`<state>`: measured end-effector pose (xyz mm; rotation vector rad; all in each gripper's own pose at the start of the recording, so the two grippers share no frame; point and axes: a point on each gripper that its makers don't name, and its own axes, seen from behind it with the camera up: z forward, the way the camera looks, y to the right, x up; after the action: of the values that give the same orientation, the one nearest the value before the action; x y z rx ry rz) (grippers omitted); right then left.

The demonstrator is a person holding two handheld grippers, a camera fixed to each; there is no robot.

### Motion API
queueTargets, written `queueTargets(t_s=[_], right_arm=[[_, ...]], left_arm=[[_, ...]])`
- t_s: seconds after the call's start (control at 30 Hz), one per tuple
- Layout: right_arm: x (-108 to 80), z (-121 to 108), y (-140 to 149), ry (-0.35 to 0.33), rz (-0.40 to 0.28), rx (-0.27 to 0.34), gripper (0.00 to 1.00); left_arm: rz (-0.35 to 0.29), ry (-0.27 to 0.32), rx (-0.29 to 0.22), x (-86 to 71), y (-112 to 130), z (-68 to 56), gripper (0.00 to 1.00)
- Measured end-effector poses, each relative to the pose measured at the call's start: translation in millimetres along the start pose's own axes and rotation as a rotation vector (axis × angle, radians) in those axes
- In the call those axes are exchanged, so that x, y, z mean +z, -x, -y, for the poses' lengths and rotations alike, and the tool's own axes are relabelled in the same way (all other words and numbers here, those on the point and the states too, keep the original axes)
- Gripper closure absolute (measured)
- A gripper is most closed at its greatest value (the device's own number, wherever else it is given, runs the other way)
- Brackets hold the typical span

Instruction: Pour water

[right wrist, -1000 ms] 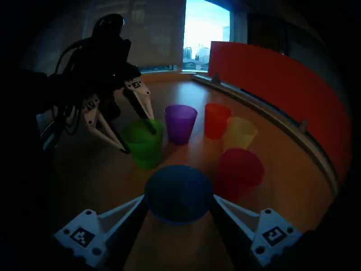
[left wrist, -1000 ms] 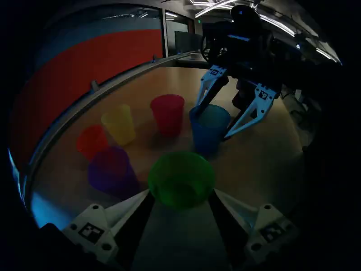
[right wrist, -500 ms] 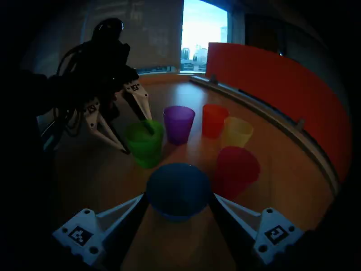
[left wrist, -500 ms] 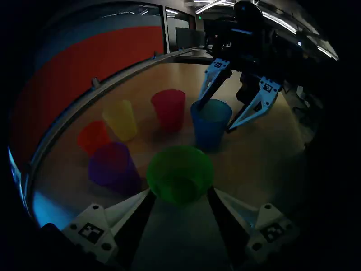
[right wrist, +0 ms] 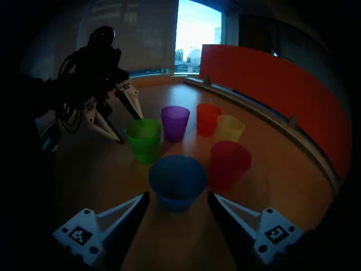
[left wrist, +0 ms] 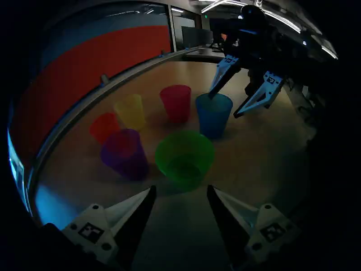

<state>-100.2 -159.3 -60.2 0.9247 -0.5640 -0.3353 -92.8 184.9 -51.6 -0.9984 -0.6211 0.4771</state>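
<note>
Upright on the wooden table [left wrist: 270,149], a green cup [left wrist: 185,156] of see-through plastic, wide at the rim and narrower toward the base, standing just past the fingertips of the left gripper [left wrist: 180,186]. Darker low down inside; cannot tell whether any water in it. Left gripper spread wide, pinching nothing, a strip of bare table between each finger and the base of the cup. Same shape and same clear plastic for the blue cup [right wrist: 177,178], upright just ahead of the right gripper [right wrist: 177,194], its base about level with the fingertips but touching neither. Right gripper likewise spread apart, with nothing held. Contents of the blue cup too dim to judge. In the right gripper view, the left gripper farther off behind the green cup, one fingertip close by the far rim, contact impossible to tell, the other finger out to the side above the table. Green and blue standing near each other but apart, part of a loose ring of six. Just beside the green one, a purple cup [left wrist: 124,151]; behind that an orange cup [left wrist: 104,127], then a yellow cup [left wrist: 131,110], then a red cup [left wrist: 176,101] close beside the blue. All upright, none touching that can be made out. Along the far edge of the table a grey rail [left wrist: 90,97], and behind it a long red panel [left wrist: 90,63]. Beyond the table's end, a bright window [right wrist: 196,34]; the room otherwise dim.
</note>
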Motion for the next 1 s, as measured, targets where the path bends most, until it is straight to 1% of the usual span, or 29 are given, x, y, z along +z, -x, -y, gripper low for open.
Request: queueTargets(t_s=[0.13, 0.4, 0.6, 0.8, 1.0], right_arm=[[-11.2, -1, 2, 0.026, -0.012, 0.013, 0.01], [-33.2, 0, 1, 0.081, -0.045, 0.028, 0.01], [-51.8, -10, -11, 0.169, -0.118, 0.078, 0.01], [-71.0, -32, -23, 0.297, -0.200, 0.154, 0.01], [-86.7, -42, -32, 0.387, -0.264, 0.181, 0.01]], left_arm=[[-0.017, -0.032, -0.021, -14.6, 3, 5.1, 0.18], [-0.054, -0.106, -0.044, -42.9, 4, 11.9, 0.18], [-0.118, -0.193, -0.106, -65.2, 1, 29.0, 0.18], [-0.203, -0.316, -0.147, -86.2, -8, 48.0, 0.18], [-0.299, -0.436, -0.197, -111.1, -21, 68.1, 0.18]])
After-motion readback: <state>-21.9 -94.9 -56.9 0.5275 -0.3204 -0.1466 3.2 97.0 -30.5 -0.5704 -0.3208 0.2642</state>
